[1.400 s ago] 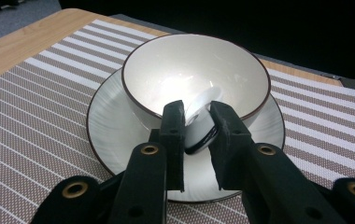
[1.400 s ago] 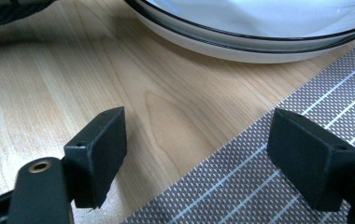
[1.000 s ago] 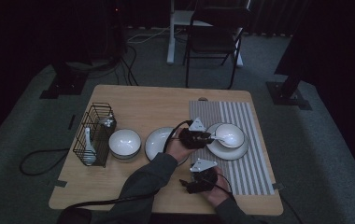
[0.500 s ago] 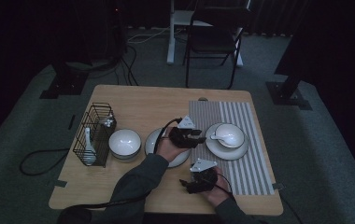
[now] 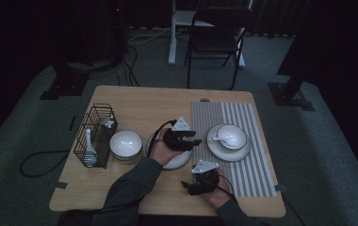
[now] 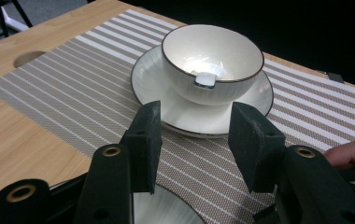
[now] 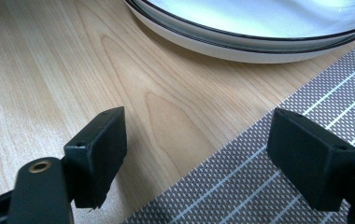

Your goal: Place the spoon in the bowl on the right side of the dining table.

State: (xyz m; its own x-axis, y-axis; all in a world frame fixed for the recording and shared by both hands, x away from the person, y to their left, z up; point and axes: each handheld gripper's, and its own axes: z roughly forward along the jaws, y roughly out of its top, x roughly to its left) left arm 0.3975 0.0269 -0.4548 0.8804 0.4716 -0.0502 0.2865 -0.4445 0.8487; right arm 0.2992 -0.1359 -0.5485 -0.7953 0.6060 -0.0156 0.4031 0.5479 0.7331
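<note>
Take the striped placemat as your landmark. The bowl sits on its saucer in the middle of that mat, with a spoon lying inside it. Your left gripper sits just off the mat's left edge, above the empty plate there; its jaws have just been opening and now stand apart with nothing between them. Your right gripper waits at the mat's near left corner, jaws wide apart over bare wood and mat.

The bowl looks like glazed ceramic: stiff, smooth, likely slippery and quick to chip. If you lift it, pinch the rim wall with one pad inside and one outside, away from the spoon handle. The spoon is loose and may rattle or slide if you tilt. The saucer is thin-edged and low; its raised rim is the only real purchase
</note>
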